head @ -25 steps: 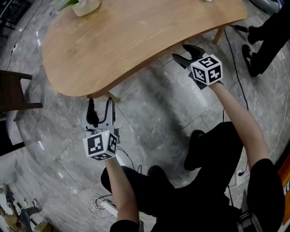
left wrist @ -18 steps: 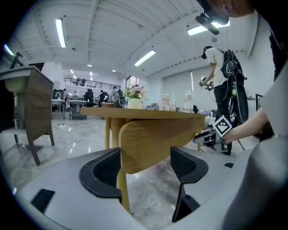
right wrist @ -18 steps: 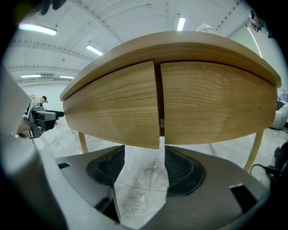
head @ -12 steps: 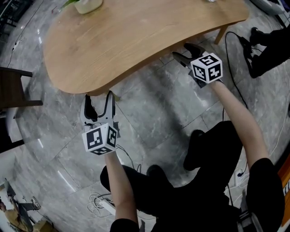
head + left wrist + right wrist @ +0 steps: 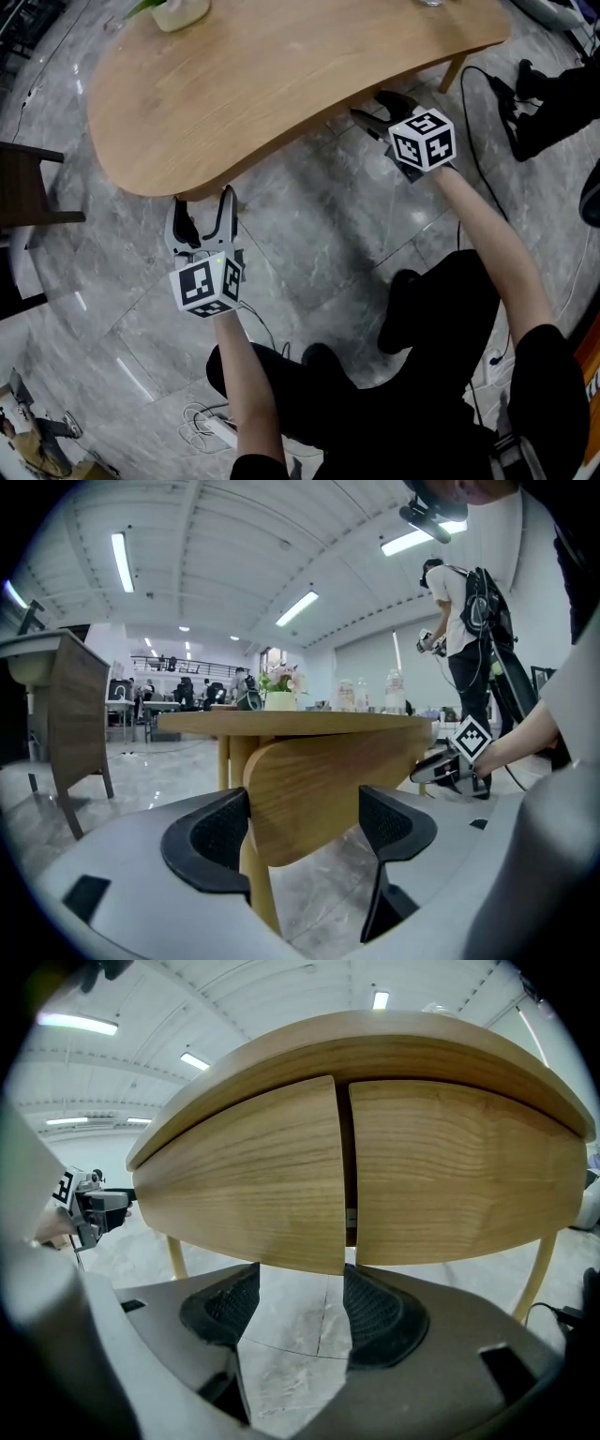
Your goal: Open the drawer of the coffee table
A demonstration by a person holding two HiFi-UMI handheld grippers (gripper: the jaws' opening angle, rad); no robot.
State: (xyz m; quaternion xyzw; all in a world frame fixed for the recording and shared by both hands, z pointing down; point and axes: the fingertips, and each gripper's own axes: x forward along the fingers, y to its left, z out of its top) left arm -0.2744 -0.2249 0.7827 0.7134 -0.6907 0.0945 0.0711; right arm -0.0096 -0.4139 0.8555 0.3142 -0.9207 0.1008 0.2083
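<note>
The wooden coffee table fills the top of the head view. My left gripper is at the table's near left end, level with the wood under the top. In the left gripper view its jaws have just been opening and stand wide, with the rounded end of a drawer front between them and a gap to the right pad. My right gripper reaches under the table's edge further right. It is open just below two curved drawer fronts that meet at a seam.
A dark chair stands at the left on the grey stone floor. A plant pot sits on the far side of the tabletop. Another person's legs and a cable are at the right. Loose cables lie by my feet.
The left gripper's jaws have spread wider and it has edged a little toward the table. The right gripper has kept still. The other person's feet at the right have shifted.
</note>
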